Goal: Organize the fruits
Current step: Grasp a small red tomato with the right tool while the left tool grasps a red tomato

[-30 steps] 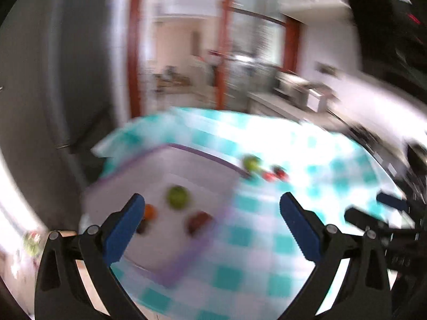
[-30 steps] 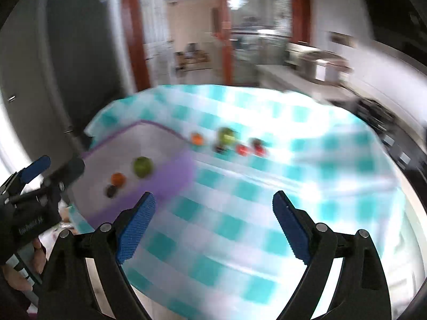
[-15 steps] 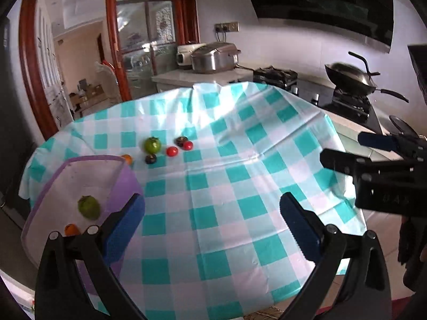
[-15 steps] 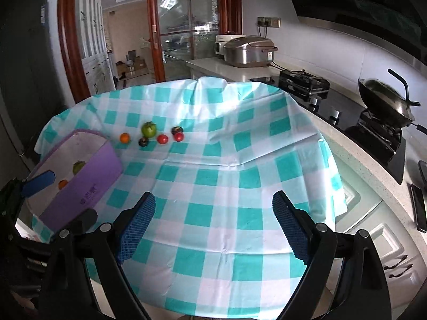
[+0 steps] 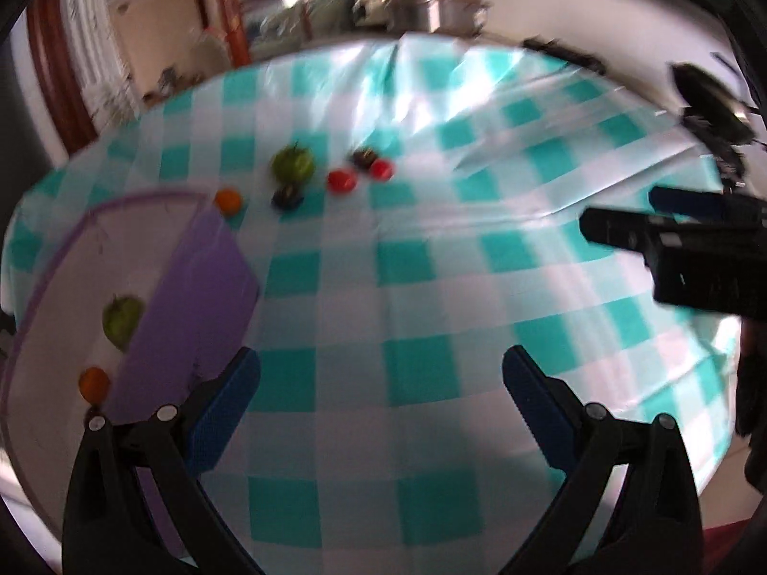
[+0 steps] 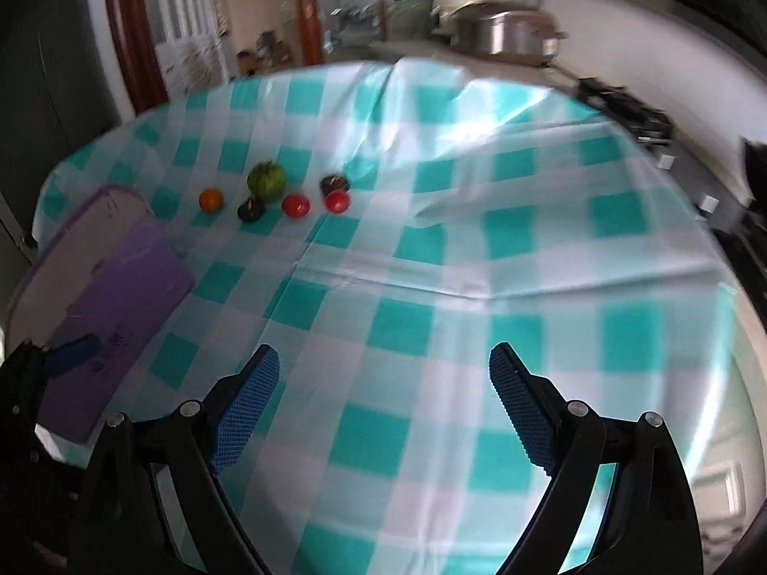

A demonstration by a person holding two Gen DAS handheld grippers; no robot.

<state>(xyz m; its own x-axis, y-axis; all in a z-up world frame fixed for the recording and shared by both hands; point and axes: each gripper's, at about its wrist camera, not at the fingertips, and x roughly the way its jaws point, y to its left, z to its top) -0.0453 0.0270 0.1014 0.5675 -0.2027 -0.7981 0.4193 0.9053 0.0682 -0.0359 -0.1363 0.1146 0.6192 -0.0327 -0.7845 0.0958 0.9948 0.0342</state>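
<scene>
Tomatoes (image 6: 295,205) sitting loose on table (image 6: 431,249) | looking light, soft, rolling easily; gripping gently across middle | left tool (image 5: 381,378) and right tool (image 6: 383,373) gaping empty

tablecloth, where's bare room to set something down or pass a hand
Free: the wide checked tablecloth between the grippers and the fruit row, and everything right of the red tomato. Crowded: around the green tomato, next to the purple bin at the left edge.

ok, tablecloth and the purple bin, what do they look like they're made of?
Tablecloth: probably vinyl or oilcloth, semi-gloss; it shows bright window glare and holds sharp fold creases. Bin: looks like plastic, with matte purple walls and a pale inside; the frames are too blurred to rule out coated card.
</scene>
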